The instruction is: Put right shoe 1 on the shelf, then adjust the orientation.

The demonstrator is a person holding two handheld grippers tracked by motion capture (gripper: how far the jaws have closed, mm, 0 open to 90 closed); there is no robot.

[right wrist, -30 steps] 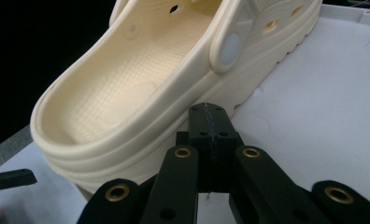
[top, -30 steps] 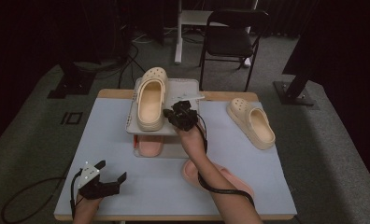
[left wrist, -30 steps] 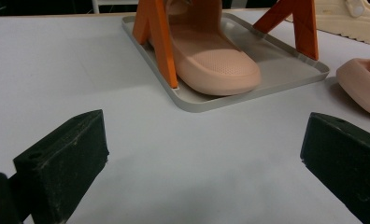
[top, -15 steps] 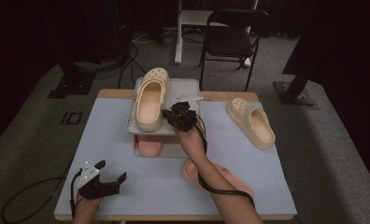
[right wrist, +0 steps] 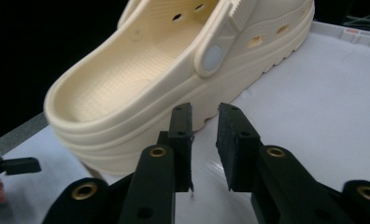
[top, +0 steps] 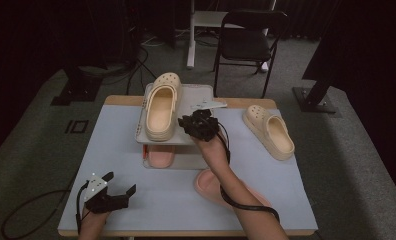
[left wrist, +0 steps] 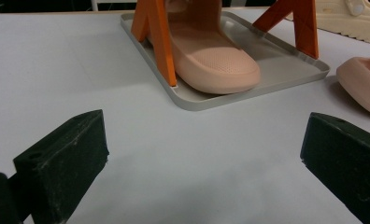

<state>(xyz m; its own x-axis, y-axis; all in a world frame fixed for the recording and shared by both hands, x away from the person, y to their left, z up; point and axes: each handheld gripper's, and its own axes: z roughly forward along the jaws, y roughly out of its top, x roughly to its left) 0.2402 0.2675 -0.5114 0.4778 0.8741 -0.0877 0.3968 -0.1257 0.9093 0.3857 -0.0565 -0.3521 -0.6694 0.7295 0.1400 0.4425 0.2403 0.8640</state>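
Note:
A cream clog (top: 161, 107) (right wrist: 141, 70) lies on the left half of a grey rack's top shelf (top: 188, 97). My right gripper (top: 190, 123) (right wrist: 205, 109) rests on that shelf just right of the clog's heel. Its jaws are almost together, with only a thin gap and nothing between them. A second cream clog (top: 269, 131) lies on the table to the right. One pink slipper (top: 160, 155) (left wrist: 216, 60) sits on the rack's lower tray (left wrist: 276, 65), and another (top: 208, 185) (left wrist: 365, 84) lies on the table under my right forearm. My left gripper (top: 121, 183) (left wrist: 204, 135) is open and empty near the front left corner.
Orange legs (left wrist: 157, 32) hold the rack's top shelf above the tray. The pale blue table (top: 111, 140) has free room at left and front. Behind the table stand a black chair (top: 248, 42), stand bases and cables on the floor.

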